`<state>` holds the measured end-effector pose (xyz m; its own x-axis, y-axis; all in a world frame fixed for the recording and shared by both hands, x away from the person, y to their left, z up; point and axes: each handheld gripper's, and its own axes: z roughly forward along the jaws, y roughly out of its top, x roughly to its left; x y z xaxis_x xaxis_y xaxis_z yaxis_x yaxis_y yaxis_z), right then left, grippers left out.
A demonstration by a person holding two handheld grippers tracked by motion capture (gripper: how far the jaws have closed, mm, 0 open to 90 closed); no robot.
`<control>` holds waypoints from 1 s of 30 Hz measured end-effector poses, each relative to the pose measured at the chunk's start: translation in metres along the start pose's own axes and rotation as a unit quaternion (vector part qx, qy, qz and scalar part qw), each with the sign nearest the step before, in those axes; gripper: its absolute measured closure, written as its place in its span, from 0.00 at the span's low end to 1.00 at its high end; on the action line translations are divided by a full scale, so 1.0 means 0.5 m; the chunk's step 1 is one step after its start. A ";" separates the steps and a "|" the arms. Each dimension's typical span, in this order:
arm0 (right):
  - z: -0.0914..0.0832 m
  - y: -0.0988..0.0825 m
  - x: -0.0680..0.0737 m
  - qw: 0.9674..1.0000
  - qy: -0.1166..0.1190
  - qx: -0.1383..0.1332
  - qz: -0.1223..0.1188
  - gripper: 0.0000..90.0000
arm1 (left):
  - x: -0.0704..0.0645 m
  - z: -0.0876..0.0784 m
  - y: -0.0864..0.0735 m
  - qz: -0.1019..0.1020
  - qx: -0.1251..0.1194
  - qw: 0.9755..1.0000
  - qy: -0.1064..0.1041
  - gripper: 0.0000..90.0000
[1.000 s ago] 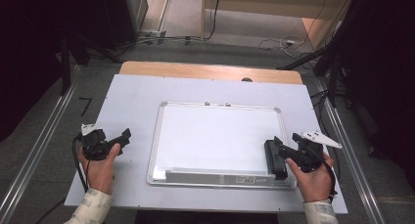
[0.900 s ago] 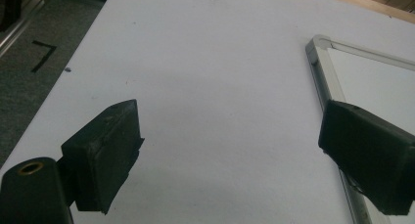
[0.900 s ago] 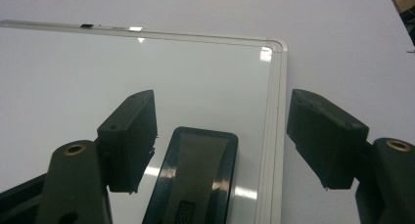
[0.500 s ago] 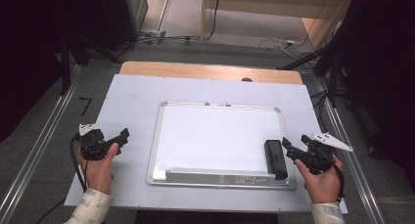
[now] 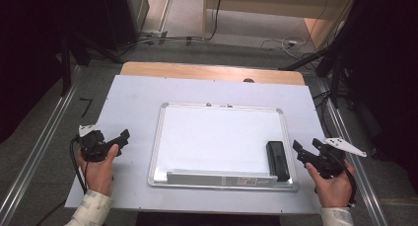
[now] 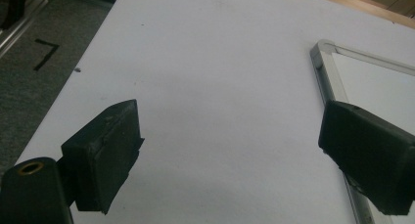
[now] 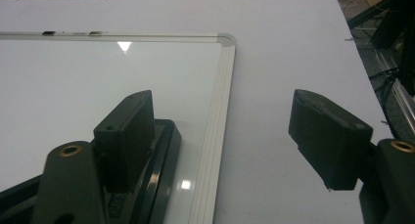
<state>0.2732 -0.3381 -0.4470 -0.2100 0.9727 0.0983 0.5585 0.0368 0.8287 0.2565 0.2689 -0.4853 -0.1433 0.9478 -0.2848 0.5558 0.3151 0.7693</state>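
Right gripper, jaws spread and holding nothing, sits just off the whiteboard's right edge.
Its jaws have just been opening; the black eraser lies on the whiteboard, at its near right corner, beside them. Left gripper, also open and empty, hovers over the white table.

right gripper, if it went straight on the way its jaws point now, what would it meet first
Probably the black eraser lying on the whiteboard: the right gripper, jaws open and empty, points at it across the frame. If held high, it might pass over.
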 end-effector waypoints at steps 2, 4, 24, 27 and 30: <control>-0.003 0.000 -0.004 1.000 -0.002 -0.002 0.002 0.27 | 0.001 -0.001 0.000 0.000 0.000 1.000 0.000 0.10; -0.004 -0.001 -0.007 1.000 -0.003 -0.003 0.003 0.27 | 0.001 -0.001 0.001 -0.001 0.000 1.000 0.000 0.10; -0.024 -0.010 -0.050 0.999 -0.030 -0.003 0.017 0.27 | 0.005 0.000 0.001 -0.005 0.000 1.000 0.001 0.10; -0.027 -0.013 -0.057 0.999 -0.034 -0.002 0.018 0.27 | 0.004 0.000 0.001 -0.006 0.000 1.000 0.002 0.10; -0.029 -0.015 -0.063 0.999 -0.037 0.000 0.019 0.27 | 0.005 0.000 0.001 -0.005 0.000 1.000 0.002 0.10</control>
<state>0.2640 -0.3724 -0.4486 -0.1295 0.9876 0.0890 0.5644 -0.0004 0.8255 0.2565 0.2712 -0.4856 -0.1526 0.9445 -0.2909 0.5538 0.3255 0.7664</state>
